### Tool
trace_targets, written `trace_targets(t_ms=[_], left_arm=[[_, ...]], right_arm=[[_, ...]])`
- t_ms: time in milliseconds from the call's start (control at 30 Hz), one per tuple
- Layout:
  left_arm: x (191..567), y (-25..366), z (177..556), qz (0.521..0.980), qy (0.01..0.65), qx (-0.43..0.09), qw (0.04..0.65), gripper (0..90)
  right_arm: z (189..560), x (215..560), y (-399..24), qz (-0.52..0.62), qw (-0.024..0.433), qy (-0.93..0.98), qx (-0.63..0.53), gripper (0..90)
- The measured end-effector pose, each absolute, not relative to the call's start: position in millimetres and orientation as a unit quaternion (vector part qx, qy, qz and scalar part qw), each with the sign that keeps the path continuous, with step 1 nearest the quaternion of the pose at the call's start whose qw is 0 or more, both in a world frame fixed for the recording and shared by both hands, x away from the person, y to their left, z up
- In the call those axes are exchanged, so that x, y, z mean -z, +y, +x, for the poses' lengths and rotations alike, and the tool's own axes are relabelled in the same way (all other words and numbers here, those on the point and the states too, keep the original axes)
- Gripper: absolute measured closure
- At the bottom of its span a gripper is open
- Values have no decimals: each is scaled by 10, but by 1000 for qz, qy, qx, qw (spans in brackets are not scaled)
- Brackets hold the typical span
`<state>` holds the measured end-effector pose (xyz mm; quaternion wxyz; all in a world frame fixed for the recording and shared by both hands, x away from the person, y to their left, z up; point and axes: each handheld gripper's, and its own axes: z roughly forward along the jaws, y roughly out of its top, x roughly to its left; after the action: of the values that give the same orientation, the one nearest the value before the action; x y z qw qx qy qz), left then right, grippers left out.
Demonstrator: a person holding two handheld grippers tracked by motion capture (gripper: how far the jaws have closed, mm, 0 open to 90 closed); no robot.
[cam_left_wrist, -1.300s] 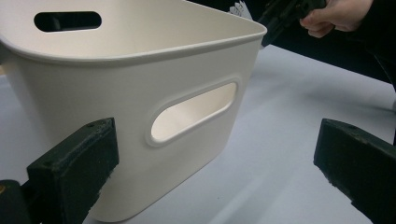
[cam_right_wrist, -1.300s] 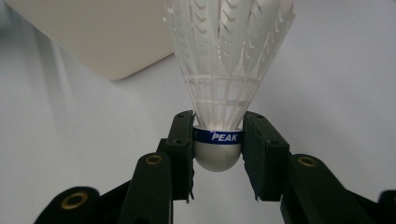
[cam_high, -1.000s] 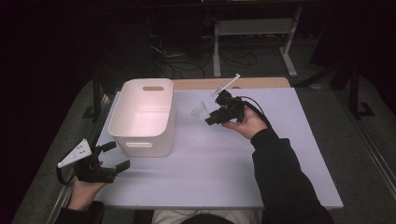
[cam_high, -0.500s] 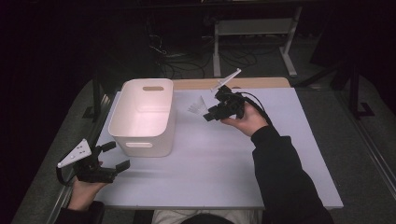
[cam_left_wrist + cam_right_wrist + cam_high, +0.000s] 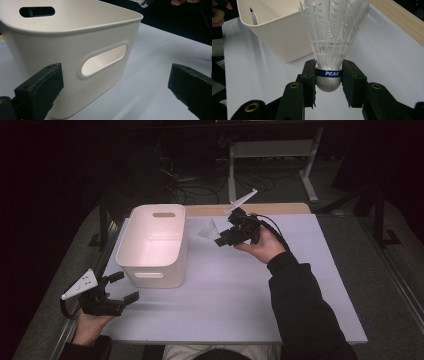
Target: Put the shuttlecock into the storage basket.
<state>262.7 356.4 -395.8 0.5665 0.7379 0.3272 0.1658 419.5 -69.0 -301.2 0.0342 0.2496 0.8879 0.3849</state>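
Jaws of the right gripper are clamped on the silver cork of a white shuttlecock, just under its blue band, with the feathers fanning away from the hand. Beneath everything lies the pale table, its wooden edge strip showing at the far side. On it, left of centre, stands a white bin with a slot handle in each end. The right gripper holds the shuttlecock above the table, just beside the bin's far right corner. Nearest the person, the left gripper rests at the table's near left corner, its jaws standing wide apart with nothing between them, pointing at the bin's near end.
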Motion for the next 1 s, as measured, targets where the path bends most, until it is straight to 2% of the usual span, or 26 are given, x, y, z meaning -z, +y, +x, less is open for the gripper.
trace_targets(t_ms=[1000], left_arm=[[3957, 3568, 2628, 738, 327, -166, 566, 0]], right_arm=[[4149, 2684, -503, 220, 43, 887, -404, 638]])
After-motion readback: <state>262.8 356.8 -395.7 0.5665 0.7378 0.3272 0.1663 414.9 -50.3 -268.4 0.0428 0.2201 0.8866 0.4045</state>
